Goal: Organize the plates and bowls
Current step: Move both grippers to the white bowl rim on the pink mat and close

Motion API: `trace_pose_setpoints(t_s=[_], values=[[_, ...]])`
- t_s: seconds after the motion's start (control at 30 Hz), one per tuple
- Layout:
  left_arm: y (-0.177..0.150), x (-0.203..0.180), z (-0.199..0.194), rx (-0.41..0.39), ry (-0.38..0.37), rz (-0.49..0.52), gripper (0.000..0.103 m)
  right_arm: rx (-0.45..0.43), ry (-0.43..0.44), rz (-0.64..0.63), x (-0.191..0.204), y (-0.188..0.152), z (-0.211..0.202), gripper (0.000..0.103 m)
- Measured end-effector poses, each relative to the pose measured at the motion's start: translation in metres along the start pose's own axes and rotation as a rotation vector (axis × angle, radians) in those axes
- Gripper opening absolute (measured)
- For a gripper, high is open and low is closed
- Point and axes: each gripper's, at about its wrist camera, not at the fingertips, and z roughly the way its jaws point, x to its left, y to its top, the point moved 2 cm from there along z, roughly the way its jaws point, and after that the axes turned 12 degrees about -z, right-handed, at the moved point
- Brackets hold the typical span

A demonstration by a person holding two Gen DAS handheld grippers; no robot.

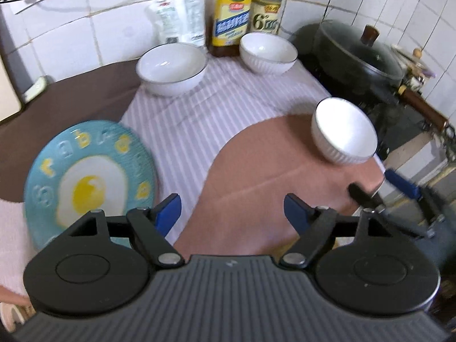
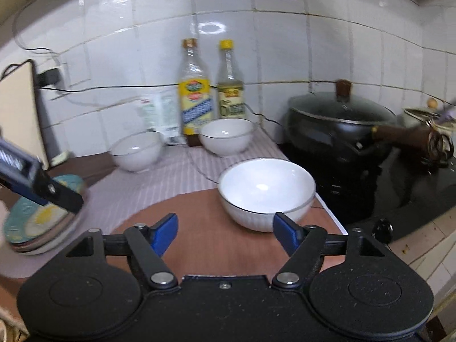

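A blue plate with a fried-egg picture [image 1: 91, 182] lies at the left on top of a small stack of plates [image 2: 37, 228]. My left gripper [image 1: 232, 211] hovers just right of it, open, with nothing between its fingers. Three white bowls stand on the counter: one at the back left [image 1: 171, 68], one at the back by the bottles [image 1: 268, 52], and one near the stove on the brown mat [image 2: 266, 191]. My right gripper [image 2: 226, 230] is open just in front of that near bowl, and its right fingertip [image 2: 285, 228] overlaps the bowl's front wall in the picture.
Two bottles [image 2: 195, 97] and a white bag [image 2: 159, 116] stand against the tiled wall. A black lidded pot [image 2: 339, 125] sits on the dark stove at the right. A striped cloth [image 1: 228, 99] covers the counter's middle. A board [image 2: 17, 108] leans at the far left.
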Motion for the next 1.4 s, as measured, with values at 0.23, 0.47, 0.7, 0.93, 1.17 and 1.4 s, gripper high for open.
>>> trace_pose_setpoints(t_s=[0.23,0.47,0.7,0.93,1.17,1.4], values=[[0.01,-0.048,0.021,-0.082,-0.127,0.052,0.079,0.003,-0.055,-0.017,-0.012,-0.018,0.039,0.091],[0.025,-0.086,0.058,-0.067,-0.183,0.018,0.083,0.015,-0.08,-0.022,-0.025,-0.026,0.071,0.097],[0.028,-0.109,0.11,0.006,-0.176,0.07,0.083,0.01,-0.049,-0.009,-0.037,-0.027,0.088,0.1],[0.032,-0.113,0.132,0.047,-0.188,0.046,0.071,-0.008,-0.02,-0.063,-0.037,-0.02,0.096,0.102],[0.031,-0.106,0.147,0.106,-0.18,0.008,0.035,-0.013,-0.002,-0.067,-0.039,-0.02,0.099,0.102],[0.026,-0.111,0.144,0.09,-0.184,0.025,0.024,-0.001,-0.001,-0.07,-0.036,-0.019,0.098,0.103]])
